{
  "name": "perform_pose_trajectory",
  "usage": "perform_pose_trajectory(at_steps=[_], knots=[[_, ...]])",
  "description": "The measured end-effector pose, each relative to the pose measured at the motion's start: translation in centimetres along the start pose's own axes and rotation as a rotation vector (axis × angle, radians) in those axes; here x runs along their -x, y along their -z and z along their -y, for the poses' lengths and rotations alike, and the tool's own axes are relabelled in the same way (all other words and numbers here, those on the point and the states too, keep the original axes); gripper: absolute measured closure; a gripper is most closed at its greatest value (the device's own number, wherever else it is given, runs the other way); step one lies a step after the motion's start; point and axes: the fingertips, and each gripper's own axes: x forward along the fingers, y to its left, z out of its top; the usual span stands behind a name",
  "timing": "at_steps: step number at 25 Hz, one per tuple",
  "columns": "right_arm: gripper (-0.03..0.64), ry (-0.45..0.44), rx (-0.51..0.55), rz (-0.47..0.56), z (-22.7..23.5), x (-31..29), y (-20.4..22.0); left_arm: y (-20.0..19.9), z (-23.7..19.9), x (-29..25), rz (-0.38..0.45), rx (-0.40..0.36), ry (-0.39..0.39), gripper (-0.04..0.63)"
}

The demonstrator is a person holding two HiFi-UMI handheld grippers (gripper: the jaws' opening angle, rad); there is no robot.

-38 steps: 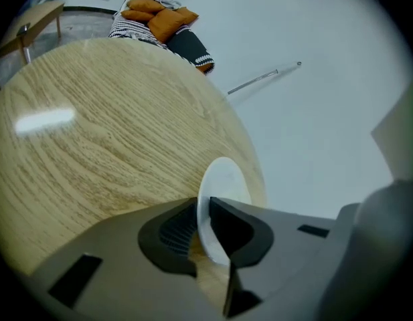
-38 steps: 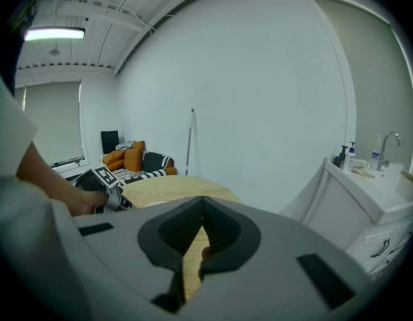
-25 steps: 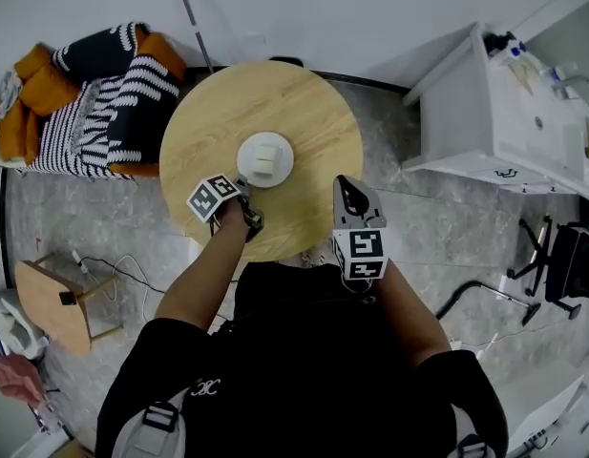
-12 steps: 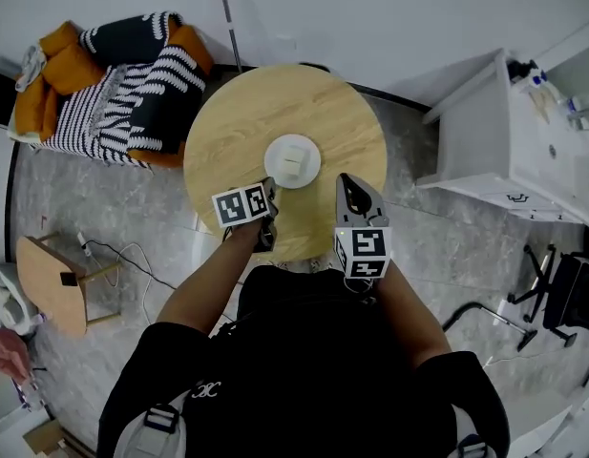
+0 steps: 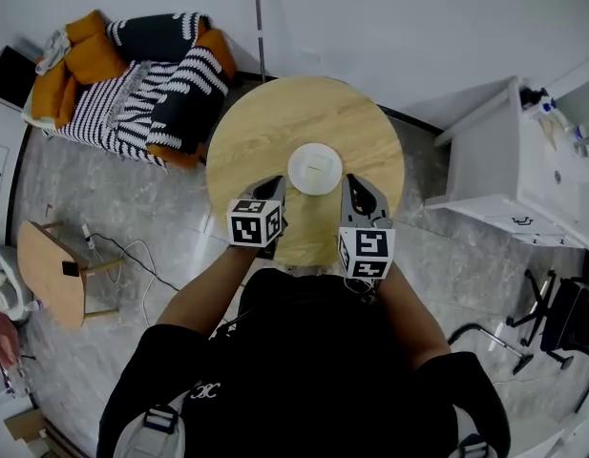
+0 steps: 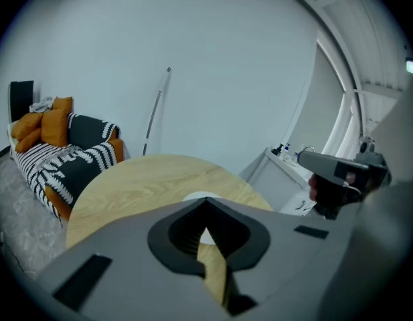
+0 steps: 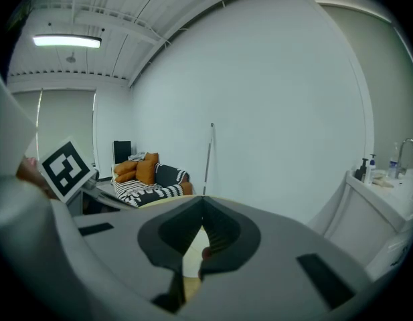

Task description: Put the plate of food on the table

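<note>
A white plate (image 5: pixel 315 168) with a pale square of food rests on the round wooden table (image 5: pixel 265 122), near its front edge. My left gripper (image 5: pixel 274 183) points forward just left of the plate, jaws shut and empty. My right gripper (image 5: pixel 351 179) points forward just right of the plate, also shut with nothing in it. Neither gripper touches the plate. In the left gripper view the plate (image 6: pixel 193 196) peeks over the closed jaw tips (image 6: pixel 206 200), with the table (image 6: pixel 126 186) beyond. The right gripper view shows closed tips (image 7: pixel 203 214) and little of the table.
A sofa with striped and orange cushions (image 5: pixel 141 84) stands back left of the table. A white cabinet with bottles (image 5: pixel 518 160) is at the right. A small wooden side table (image 5: pixel 51 275) sits on the floor at left. A thin pole (image 5: pixel 259 17) leans on the wall.
My left gripper has swung from sideways at the table's front edge to pointing forward beside the plate. The view has shifted, the right gripper keeps its place, and the plate stays put.
</note>
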Motion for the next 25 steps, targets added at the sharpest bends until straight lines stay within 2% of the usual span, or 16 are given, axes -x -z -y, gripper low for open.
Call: perform_pose_trajectory(at_steps=[7,16,25], knots=[[0.612,0.008,-0.005,0.02,-1.7,-0.2,-1.0,-2.2,0.4,2.7,0.066,-0.081,0.036,0.588],[0.612,0.022,0.015,0.028,-2.9,0.0,-0.9,-3.5,0.2,3.4,0.099,-0.094,0.068,0.588],[0.612,0.058,-0.002,0.029,-1.9,0.6,-0.8,-3.9,1.7,3.6,0.117,-0.173,0.107,0.588]])
